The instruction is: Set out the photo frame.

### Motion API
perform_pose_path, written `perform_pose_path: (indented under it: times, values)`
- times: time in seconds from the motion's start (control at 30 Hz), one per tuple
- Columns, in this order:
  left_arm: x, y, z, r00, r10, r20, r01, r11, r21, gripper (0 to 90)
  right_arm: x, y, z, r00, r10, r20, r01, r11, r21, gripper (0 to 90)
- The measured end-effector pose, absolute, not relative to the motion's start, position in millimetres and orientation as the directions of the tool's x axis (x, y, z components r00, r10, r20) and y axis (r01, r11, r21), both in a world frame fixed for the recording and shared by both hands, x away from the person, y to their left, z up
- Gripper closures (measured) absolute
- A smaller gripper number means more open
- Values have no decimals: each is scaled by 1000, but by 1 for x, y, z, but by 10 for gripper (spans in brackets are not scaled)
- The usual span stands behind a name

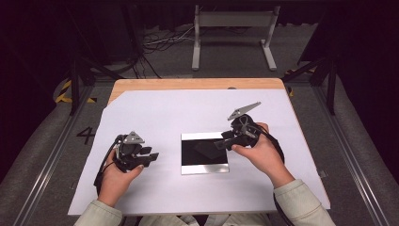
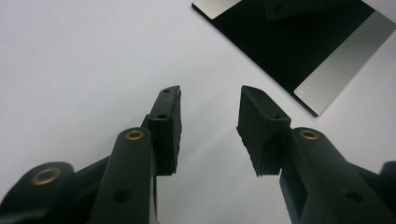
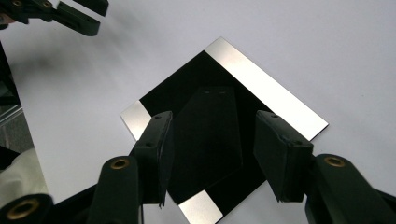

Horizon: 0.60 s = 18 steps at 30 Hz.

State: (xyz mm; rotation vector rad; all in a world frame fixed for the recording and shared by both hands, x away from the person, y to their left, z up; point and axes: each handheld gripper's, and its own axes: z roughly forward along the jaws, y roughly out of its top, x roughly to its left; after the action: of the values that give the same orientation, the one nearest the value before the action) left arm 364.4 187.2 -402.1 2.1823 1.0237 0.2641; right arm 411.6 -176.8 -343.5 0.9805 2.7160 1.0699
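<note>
The main risk here is, in my judgement, a clumsy contact with the mirror plate [image 1: 205, 153]: it lies flat and thin on the white sheet [image 1: 155, 117] that covers the surface, with no raised edge to catch, so tongs coming down at an angle could skid over the glossy face, push the plate across the sheet or scratch it rather than lift it. The plate sits near the middle of the sheet, dark at its centre with bright strips along two opposite edges. The right tongs [image 3: 212, 158] hover just above its right side, jaws standing wide with nothing between them, the plate's dark face showing through the gap. The left tongs [image 2: 209, 128] are also wide and empty, held over bare sheet well to the left of the plate, whose corner lies ahead of them.
</note>
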Motion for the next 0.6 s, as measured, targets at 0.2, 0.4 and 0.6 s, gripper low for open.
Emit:
perform_pose_path:
  times: [0.2,0.4,0.6]
  values:
    - [360,193,-403,656,749,-93,599,-441,669,598,427,-165,-350,-785,594,177,572,585,574,477]
    - [357,195,-404,647,757,-92,605,-436,666,590,437,-157,-358,-763,611,210,610,575,546,480]
    - [358,193,-406,651,754,-87,604,-446,661,587,444,-153,-368,-738,636,224,649,579,494,465]
